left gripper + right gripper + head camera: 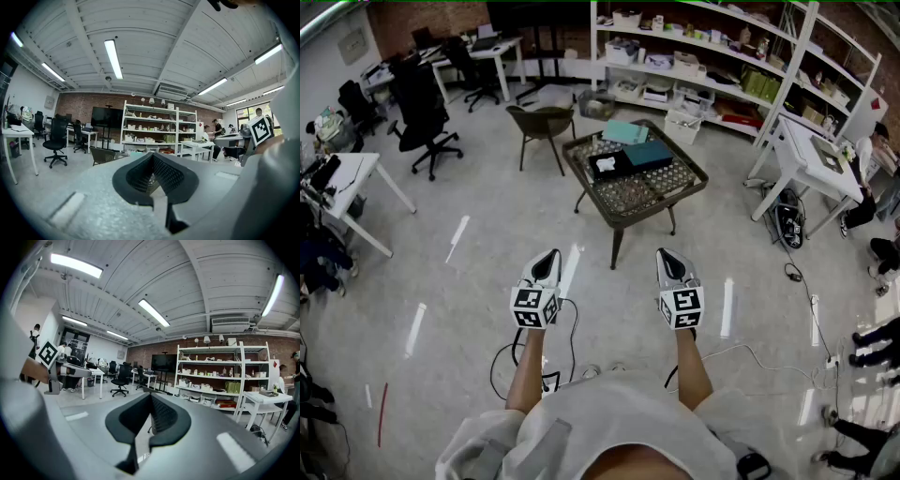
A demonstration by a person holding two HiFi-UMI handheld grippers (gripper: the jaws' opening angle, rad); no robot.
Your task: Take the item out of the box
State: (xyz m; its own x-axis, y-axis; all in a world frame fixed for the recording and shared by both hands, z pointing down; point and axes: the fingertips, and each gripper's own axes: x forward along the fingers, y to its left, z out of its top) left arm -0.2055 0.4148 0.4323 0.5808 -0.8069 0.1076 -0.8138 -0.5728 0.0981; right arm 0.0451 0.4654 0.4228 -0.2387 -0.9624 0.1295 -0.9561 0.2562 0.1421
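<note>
While I am holding the left gripper [549, 257] and right gripper [668, 256] level, both jaws closed on nothing, the task is only beginning. The box [620, 170] is lying flat on the counter [677, 201], well apart ahead, long side running across my view. I am judging the next move as approaching, then opening the jaws; the item is too small to tell.

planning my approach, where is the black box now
In the head view, the black box sits left of centre on the dark table ahead, beside the dark teal box.
</note>
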